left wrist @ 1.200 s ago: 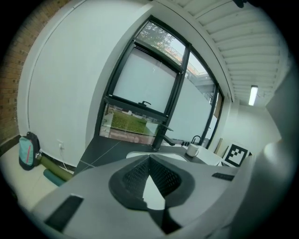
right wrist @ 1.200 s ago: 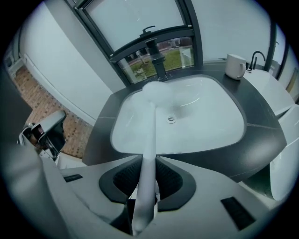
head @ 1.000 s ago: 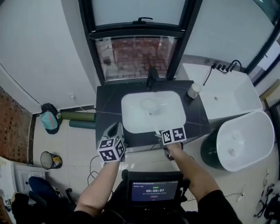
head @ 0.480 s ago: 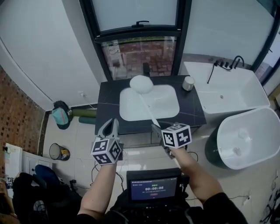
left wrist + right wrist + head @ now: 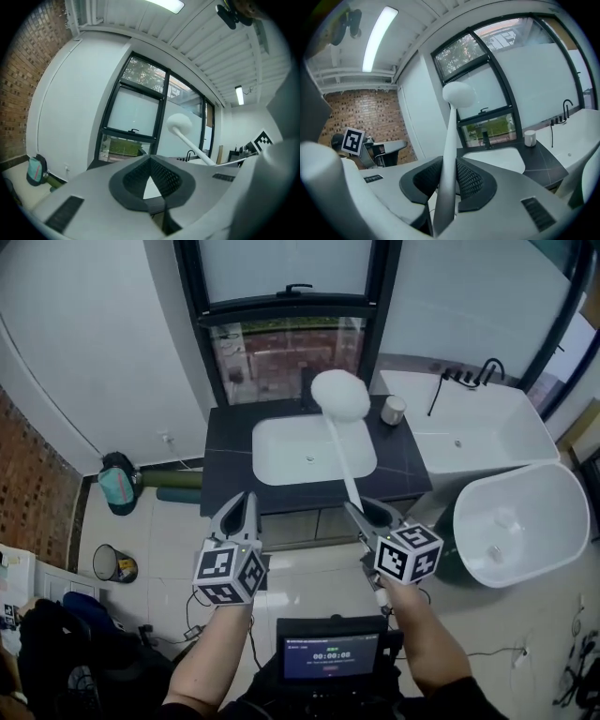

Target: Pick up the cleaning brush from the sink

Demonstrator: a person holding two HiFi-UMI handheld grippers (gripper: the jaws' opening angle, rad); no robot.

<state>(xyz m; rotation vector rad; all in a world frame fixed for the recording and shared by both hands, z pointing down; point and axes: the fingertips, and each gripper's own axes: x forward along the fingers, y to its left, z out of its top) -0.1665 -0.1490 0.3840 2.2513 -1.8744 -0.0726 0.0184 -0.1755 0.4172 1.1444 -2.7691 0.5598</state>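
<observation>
The cleaning brush (image 5: 340, 396) has a round white head and a long white handle. My right gripper (image 5: 364, 512) is shut on the lower end of that handle, and the brush stands tilted up over the white sink (image 5: 281, 460), its head in front of the window. In the right gripper view the handle (image 5: 446, 178) runs up between the dark pads to the head (image 5: 458, 93). My left gripper (image 5: 242, 514) hangs in front of the counter, shut and holding nothing. Its view shows the brush (image 5: 179, 124) to the right.
A black countertop (image 5: 225, 465) holds the sink, with a small cup (image 5: 394, 410) at its right end. White tubs (image 5: 487, 442) (image 5: 511, 521) stand to the right. A teal bag (image 5: 118, 487), green rolls (image 5: 176, 480) and a bin (image 5: 112, 564) sit on the floor at left.
Both grippers have drawn back from the counter and risen. The brush has come up out of the sink with the right gripper, and its head now stands high by the window.
</observation>
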